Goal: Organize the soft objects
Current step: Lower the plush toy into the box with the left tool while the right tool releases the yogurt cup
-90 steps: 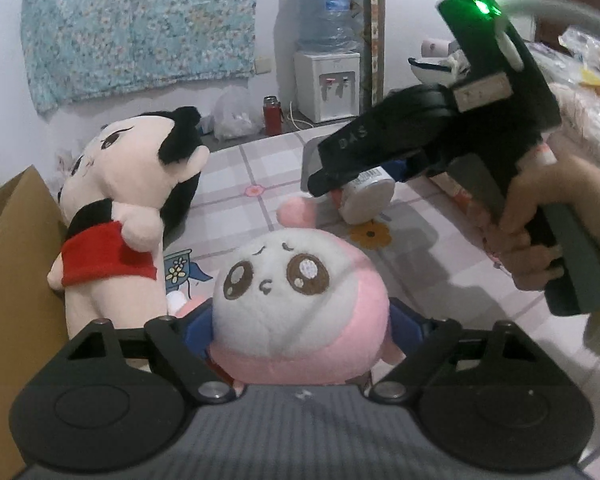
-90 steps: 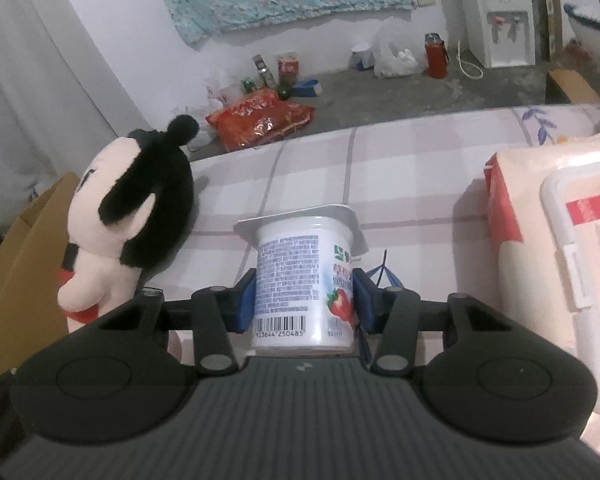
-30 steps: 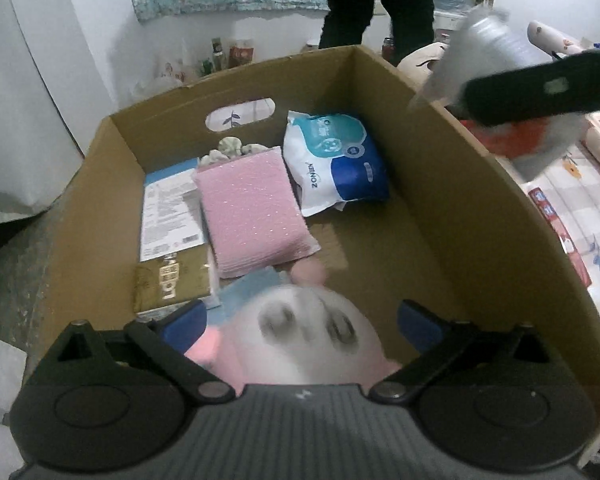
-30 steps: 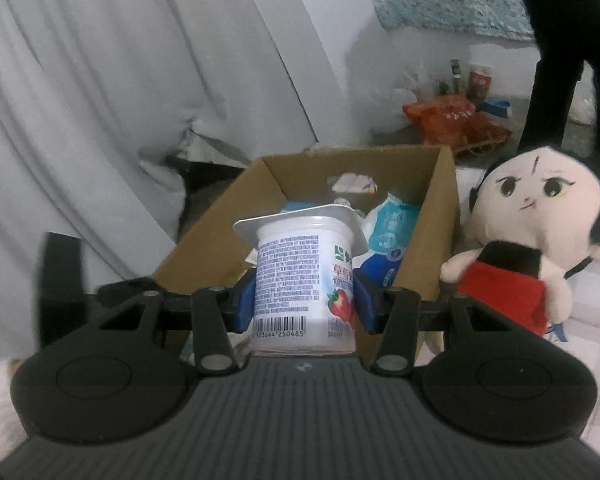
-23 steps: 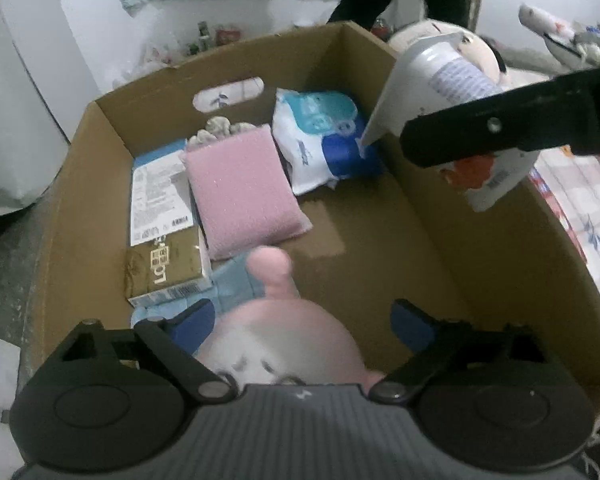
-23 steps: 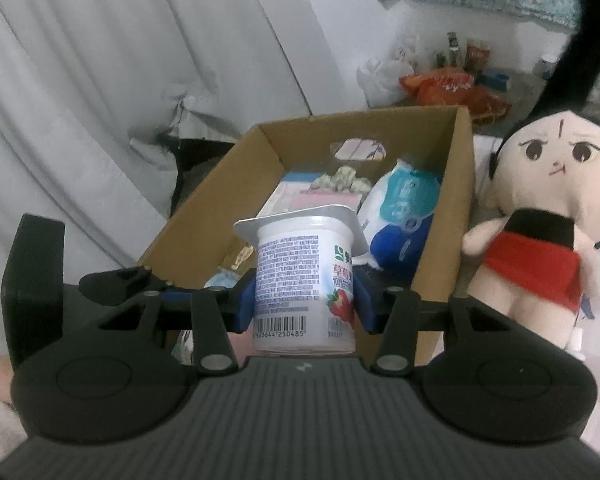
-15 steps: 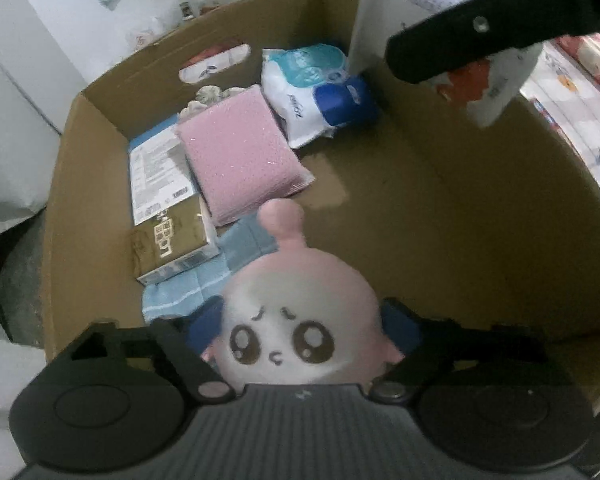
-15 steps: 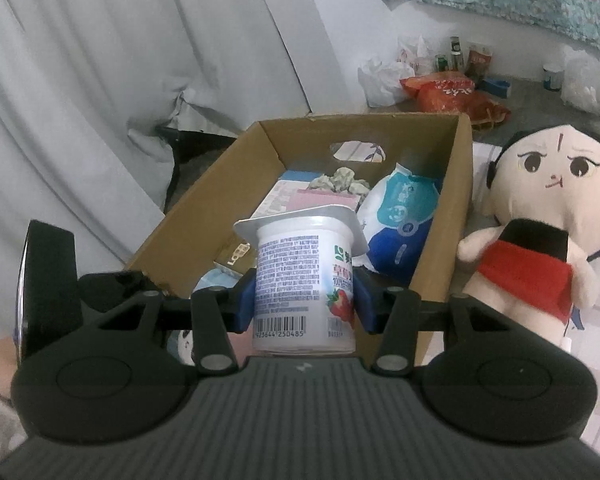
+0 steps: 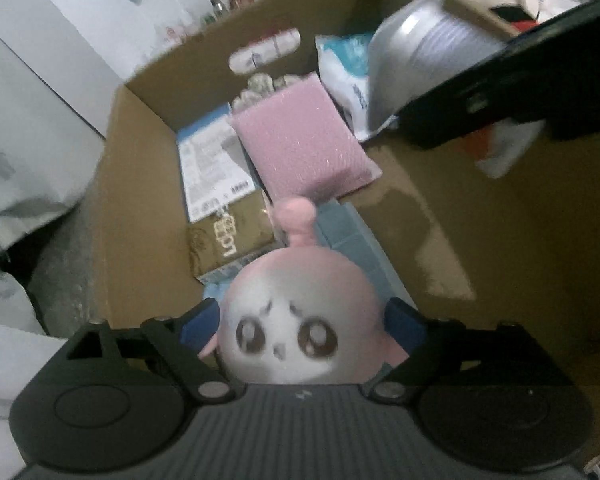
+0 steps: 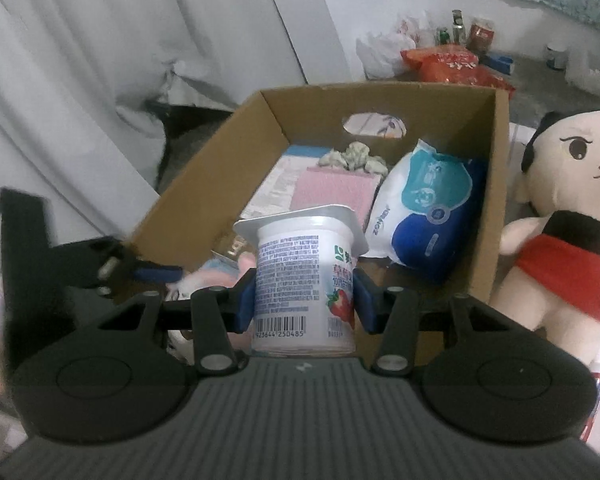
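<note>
My left gripper (image 9: 302, 326) is shut on a round pink-and-white plush (image 9: 300, 320) and holds it over the near end of an open cardboard box (image 9: 140, 184). My right gripper (image 10: 304, 300) is shut on a strawberry yogurt cup (image 10: 304, 280) and hangs over the box's near right side; the cup also shows blurred in the left wrist view (image 9: 428, 64). A doll in a red dress (image 10: 564, 240) sits outside the box (image 10: 496, 184), to its right. The left gripper (image 10: 148, 272) shows at the left of the right wrist view.
In the box lie a pink sponge pad (image 9: 304, 148), a blue-and-white wipes pack (image 10: 432, 208), a white leaflet (image 9: 216, 172), a brown packet (image 9: 228, 236), a blue cloth (image 9: 352, 240) and a crumpled grey cloth (image 10: 354, 158). A grey curtain (image 10: 100, 60) hangs left.
My left gripper has held the pink plush over the box's near end, pushing slightly further in. The right gripper with the yogurt cup has moved lower and closer over the box.
</note>
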